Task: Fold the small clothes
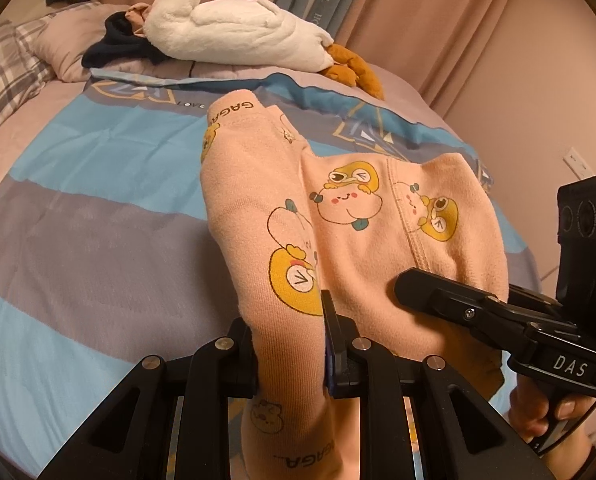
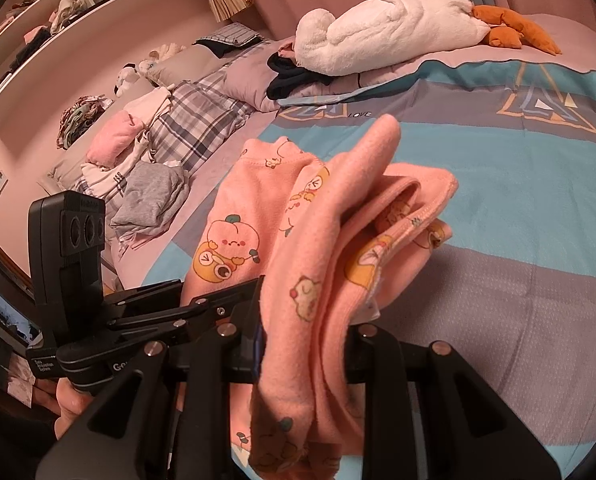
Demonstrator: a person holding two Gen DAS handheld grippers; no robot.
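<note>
left gripper (image 1: 290, 344) jaws pinch pink garment (image 1: 337, 216) | right gripper (image 2: 305, 344) likewise, tilted down

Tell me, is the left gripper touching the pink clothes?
Touching. In the left wrist view the left gripper is clamped on a fold of the pink clothes, cloth squeezed between both fingers.

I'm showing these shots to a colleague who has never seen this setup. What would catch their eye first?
First the pink cartoon-print garment, front and centre, pinched in both the left claw and the right claw above the blue and grey striped bedspread. Next, the big white plush goose lying across the far end of the bed.
</note>
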